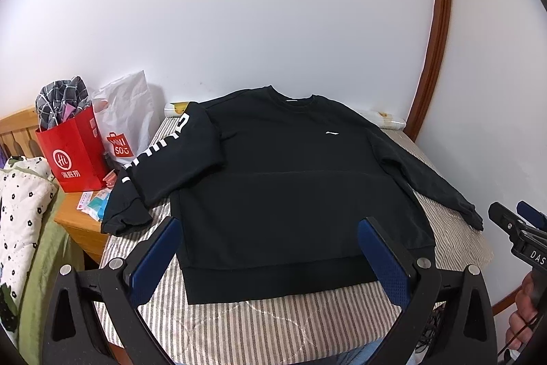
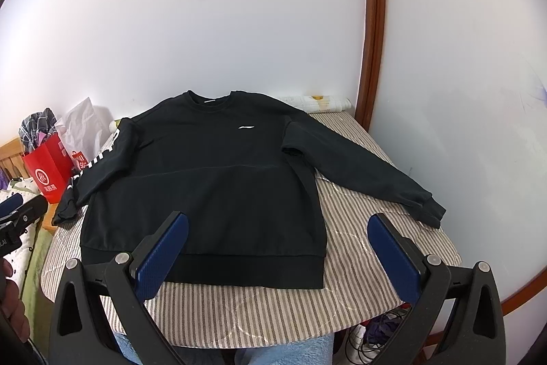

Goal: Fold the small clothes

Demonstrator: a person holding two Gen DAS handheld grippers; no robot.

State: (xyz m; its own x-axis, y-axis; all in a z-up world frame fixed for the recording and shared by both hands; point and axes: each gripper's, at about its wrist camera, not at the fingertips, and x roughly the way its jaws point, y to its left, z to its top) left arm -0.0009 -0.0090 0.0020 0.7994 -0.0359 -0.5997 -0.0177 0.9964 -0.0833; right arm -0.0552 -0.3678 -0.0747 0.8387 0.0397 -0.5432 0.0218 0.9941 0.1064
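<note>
a: where's the black sweatshirt (image 1: 273,166)?
b: flat on the striped table cover (image 1: 273,324), sleeves spread.
a: the tongs?
b: left gripper (image 1: 270,248) and right gripper (image 2: 278,245) both gape wide, holding nothing.

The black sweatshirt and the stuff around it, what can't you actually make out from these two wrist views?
- Black sweatshirt: its back is hidden against the striped cover in both views.
- White sleeve lettering: unreadable in the left wrist view, wrapped round the sleeve; mostly out of sight in the right wrist view.
- Red bag: its contents, only checked fabric shows on top.
- Right gripper: cut off by the left wrist view's edge.
</note>
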